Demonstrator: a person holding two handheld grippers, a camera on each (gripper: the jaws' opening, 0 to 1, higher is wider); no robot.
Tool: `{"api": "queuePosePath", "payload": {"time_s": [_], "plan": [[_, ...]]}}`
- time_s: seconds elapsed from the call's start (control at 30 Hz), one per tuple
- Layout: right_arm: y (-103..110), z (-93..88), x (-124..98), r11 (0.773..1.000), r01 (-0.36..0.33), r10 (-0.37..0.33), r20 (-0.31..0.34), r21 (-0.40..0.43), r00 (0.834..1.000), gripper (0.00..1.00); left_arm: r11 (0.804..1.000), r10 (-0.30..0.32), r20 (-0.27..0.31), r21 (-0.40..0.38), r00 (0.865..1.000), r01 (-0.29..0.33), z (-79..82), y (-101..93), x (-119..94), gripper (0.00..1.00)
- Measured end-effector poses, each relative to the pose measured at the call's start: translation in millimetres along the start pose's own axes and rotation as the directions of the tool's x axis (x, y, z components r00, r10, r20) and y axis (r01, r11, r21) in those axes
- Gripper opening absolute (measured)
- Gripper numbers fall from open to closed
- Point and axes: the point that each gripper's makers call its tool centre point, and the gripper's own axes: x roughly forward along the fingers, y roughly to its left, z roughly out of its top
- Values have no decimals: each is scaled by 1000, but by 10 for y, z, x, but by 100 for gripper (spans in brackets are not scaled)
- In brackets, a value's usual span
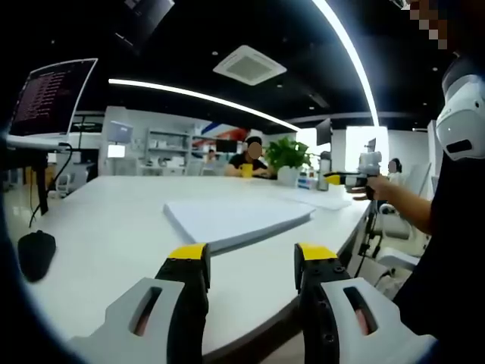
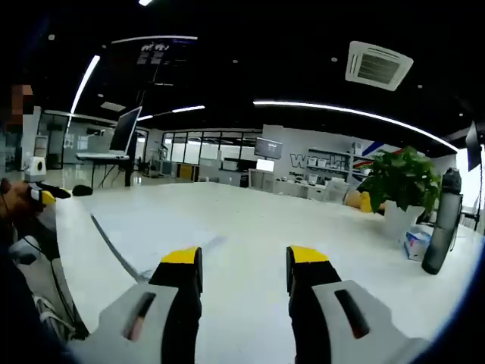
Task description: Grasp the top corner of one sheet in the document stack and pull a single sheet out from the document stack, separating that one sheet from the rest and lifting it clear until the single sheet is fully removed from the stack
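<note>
Left tool hangs wide open and holding nothing, just over the near edge of the white counter, its yellow-tipped jaws aimed at the paper stack lying flat near that edge. Right tool is spread just as wide, nothing gripped, above the counter, with the paper stack off its left jaw and a potted plant near the far right side.
</note>
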Motion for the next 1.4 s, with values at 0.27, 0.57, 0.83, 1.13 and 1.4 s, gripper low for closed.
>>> {"api": "queuePosePath", "payload": {"time_s": [0.27, 0.57, 0.83, 1.13, 1.4], "plan": [[600, -73, 0, 995, -51, 43, 95, 89, 995, 40, 1000, -2, 1, -1, 1000, 2, 11, -14, 23, 45], [740, -239, 79, 996, -38, 32, 78, 86, 996, 40, 1000, 1, 0, 1, 1000, -1, 21, -11, 5, 44], [875, -260, 138, 999, -39, 36, 98, 28, 995, 42, 1000, 7, -3, 3, 1000, -7, 26, -14, -3, 44], [918, -219, 108, 998, -44, 38, 124, 48, 992, 42, 1000, 10, -16, 0, 1000, -10, -6, -16, -1, 44], [999, -206, 114, 997, -61, 55, 127, 42, 990, 42, 1000, 7, -23, 2, 1000, -7, -4, -27, 34, 44]]}}
